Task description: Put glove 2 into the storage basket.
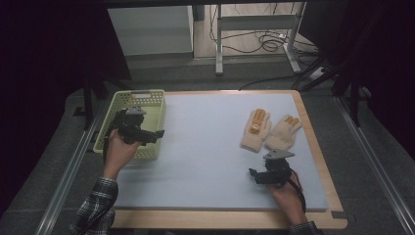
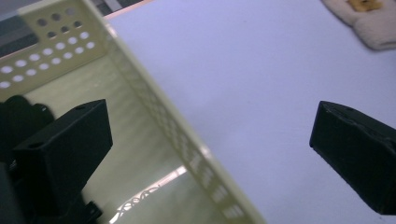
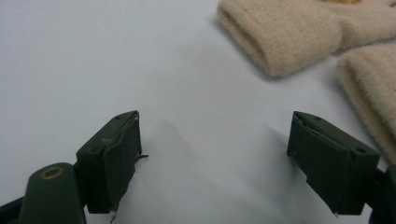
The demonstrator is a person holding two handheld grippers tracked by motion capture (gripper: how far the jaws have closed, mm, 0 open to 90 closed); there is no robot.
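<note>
**Gloves ahead of our right fingers, basket under our left**

Nearest to us in the high view, our right gripper (image 1: 261, 174) hangs low over the table's (image 1: 205, 147) pale mat near its front right corner, empty. Its fingers (image 3: 116, 154) are spread wide, and nothing lies between them but bare mat.

We take the pair of cream gloves as the things in hand. The left glove (image 1: 256, 130) and the right glove (image 1: 284, 132) lie side by side, touching or nearly so, just beyond that gripper toward the far right edge. Each lies with its cuff toward us and its orange-tipped fingers pointing away, so the long axis runs front to back, fanned slightly outward. In the right gripper view the nearer cuff (image 3: 280, 42) sits ahead and a little to the right of the gap.

Our left gripper (image 1: 142, 132) is well apart from them, at the left edge over the yellow basket (image 1: 139, 95). Its fingers (image 2: 65, 154) are also wide open and hold nothing; one hangs inside the basket, the other outside its near wall, over the mat.

We judge the right hand far the nearer, needing a short reach forward and rightward to close on a cuff.
</note>
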